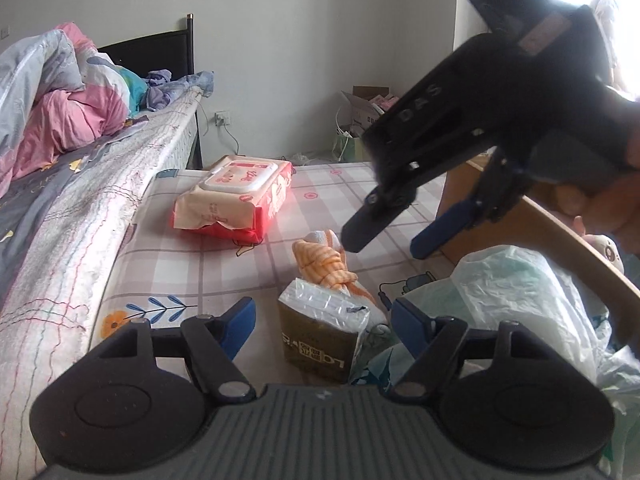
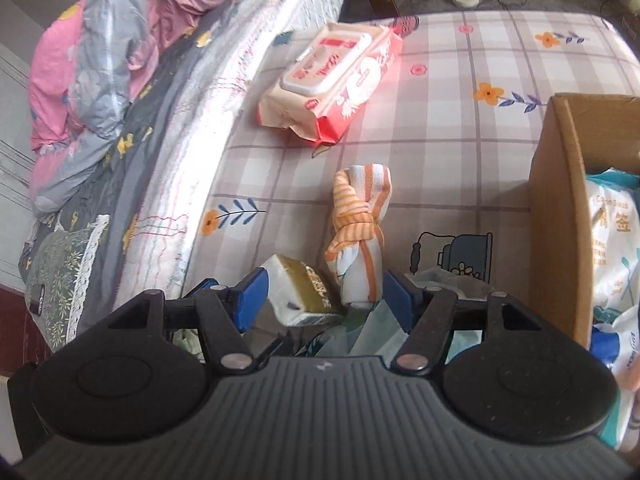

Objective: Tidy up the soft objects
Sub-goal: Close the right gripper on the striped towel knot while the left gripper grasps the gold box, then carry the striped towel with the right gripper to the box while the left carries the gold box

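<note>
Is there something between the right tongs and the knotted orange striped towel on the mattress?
Nothing visible blocks it. The right tongs are open above the knotted striped towel, which lies in the open. A small tissue pack touches its left side and might get pinched along.

a knotted orange-and-white striped cloth (image 2: 359,236) lies lengthwise on the checked sheet, its knot about midway. just left of its near end, touching it, sits a small olive-and-white tissue pack (image 2: 301,294), tilted. farther off, to the left, a red-and-cream wet-wipe pack (image 2: 334,82) lies flat, lid up. at right, white-and-teal soft packs (image 2: 614,248) sit inside a cardboard box (image 2: 556,184).
</note>
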Available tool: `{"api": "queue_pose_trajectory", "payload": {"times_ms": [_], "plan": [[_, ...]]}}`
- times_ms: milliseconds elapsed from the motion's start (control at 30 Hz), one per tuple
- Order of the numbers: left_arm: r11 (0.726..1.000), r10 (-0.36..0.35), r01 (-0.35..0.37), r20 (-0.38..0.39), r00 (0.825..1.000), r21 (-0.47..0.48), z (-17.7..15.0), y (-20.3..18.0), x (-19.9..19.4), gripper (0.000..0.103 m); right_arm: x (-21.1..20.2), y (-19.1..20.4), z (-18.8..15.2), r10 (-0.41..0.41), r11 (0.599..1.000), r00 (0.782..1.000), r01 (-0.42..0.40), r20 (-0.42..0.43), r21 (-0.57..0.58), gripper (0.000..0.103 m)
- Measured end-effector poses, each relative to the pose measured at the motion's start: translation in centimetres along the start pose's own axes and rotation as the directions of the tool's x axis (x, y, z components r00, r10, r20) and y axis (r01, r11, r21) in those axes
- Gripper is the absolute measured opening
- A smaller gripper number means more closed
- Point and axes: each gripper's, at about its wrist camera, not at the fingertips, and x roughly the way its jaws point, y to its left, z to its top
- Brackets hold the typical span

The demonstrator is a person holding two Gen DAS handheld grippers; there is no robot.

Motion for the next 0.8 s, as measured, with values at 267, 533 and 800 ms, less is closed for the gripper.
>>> {"api": "queue_pose_trajectory", "payload": {"times_ms": [267, 533, 800], "plan": [[0.999, 0.015, -0.014, -0.030, 0.999, 0.043, -0.2, -0.3, 2.8, 0.061, 7.5, -1.0, 2.7, -0.040, 0.998, 0.995, 0.037, -0.089, -0.045, 0.063], [0.999, 0.053, -0.053, -0.043, 0.998, 0.001, 0.2, 0.2, 2.8, 0.052, 8.9, -1.7, 2.4, -0.014, 0.999, 0.997, 0.011, -0.080, -0.033, 0.040], [0.996, 0.073, -0.072, 0.022, 0.997, -0.059, 2.6, 0.8, -2.2, 0.052, 2.8, -0.7, 2.3, 0.102, 0.995, 0.993, -0.101, 0.061, -0.024, 0.038]]}}
